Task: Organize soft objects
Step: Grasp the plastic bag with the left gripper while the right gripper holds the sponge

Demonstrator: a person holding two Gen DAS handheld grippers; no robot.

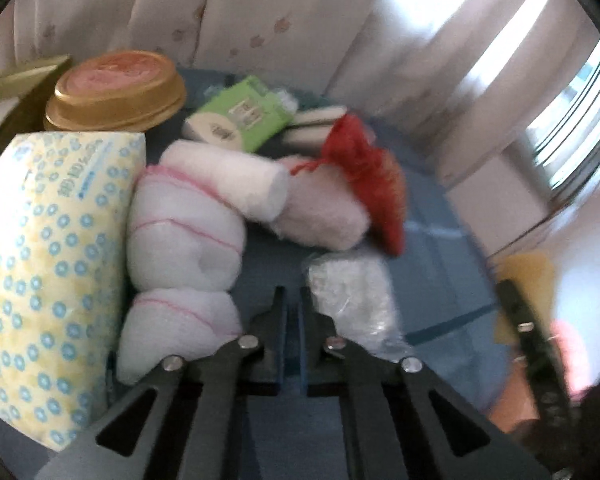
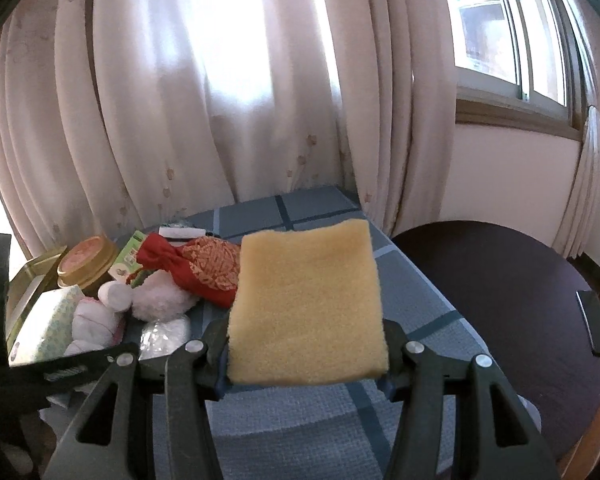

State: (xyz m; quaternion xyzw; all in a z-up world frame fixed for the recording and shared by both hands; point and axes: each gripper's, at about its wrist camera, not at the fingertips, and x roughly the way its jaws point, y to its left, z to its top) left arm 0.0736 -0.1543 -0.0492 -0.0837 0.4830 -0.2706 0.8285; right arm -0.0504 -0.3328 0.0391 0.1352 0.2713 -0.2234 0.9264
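Observation:
My left gripper [image 1: 293,300] is shut with nothing between its fingers, low over the blue checked cloth [image 1: 268,264]. White rolled cloths with pink stripes [image 1: 184,248] lie just left of it and a crinkled clear plastic bag [image 1: 348,292] just right. Beyond are a pink fluffy item [image 1: 320,212], a red drawstring pouch [image 1: 364,176] and a green tissue pack [image 1: 244,116]. A flower-printed tissue pack [image 1: 48,280] stands at the left. My right gripper [image 2: 305,344] is shut on a yellow sponge cloth [image 2: 304,292], held above the cloth; the sponge cloth [image 1: 524,280] also shows in the left wrist view.
A gold-lidded tin [image 1: 116,88] and a gold box [image 2: 32,276] stand at the back left. A dark round table [image 2: 500,300] with a phone [image 2: 594,324] on it is at the right. Curtains [image 2: 220,100] hang close behind the surface.

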